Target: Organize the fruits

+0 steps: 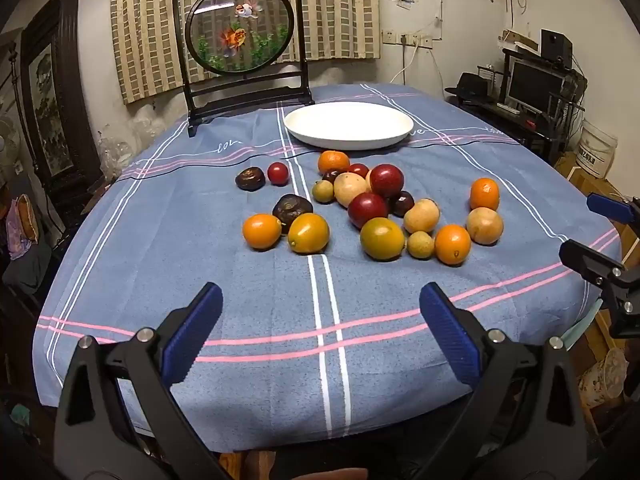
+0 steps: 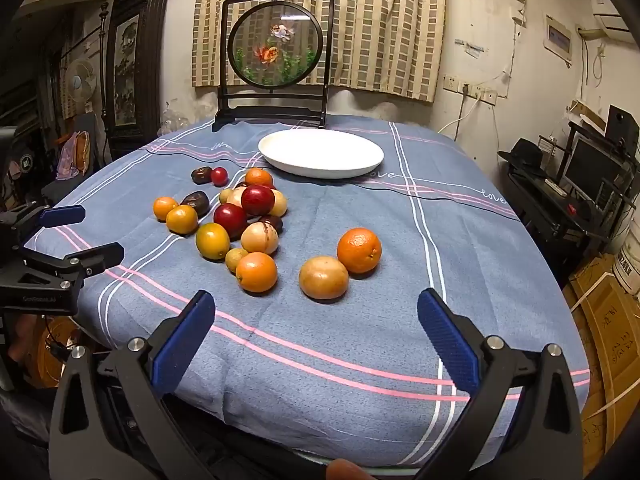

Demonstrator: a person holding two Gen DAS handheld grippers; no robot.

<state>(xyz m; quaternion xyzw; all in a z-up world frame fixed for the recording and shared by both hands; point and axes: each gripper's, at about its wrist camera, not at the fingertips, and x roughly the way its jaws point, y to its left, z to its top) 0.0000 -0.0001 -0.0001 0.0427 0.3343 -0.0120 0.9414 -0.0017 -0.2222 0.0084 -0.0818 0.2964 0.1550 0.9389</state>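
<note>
Several fruits lie in a loose heap (image 1: 372,200) (image 2: 244,220) on the blue tablecloth: oranges, red plums, yellow-green and tan fruits, dark brown ones. An orange (image 2: 359,250) and a tan fruit (image 2: 323,277) lie apart at the right. An empty white plate (image 1: 348,124) (image 2: 320,153) stands behind the heap. My left gripper (image 1: 320,332) is open and empty over the near table edge, short of the fruits. My right gripper (image 2: 316,336) is open and empty, just in front of the tan fruit. Each gripper shows at the side of the other's view.
A black-framed round goldfish screen (image 1: 240,32) (image 2: 276,44) stands at the table's back. The tablecloth (image 1: 240,280) hangs over the near edge. A desk with a monitor (image 1: 532,88) and boxes stand to the right, a dark cabinet (image 1: 52,92) to the left.
</note>
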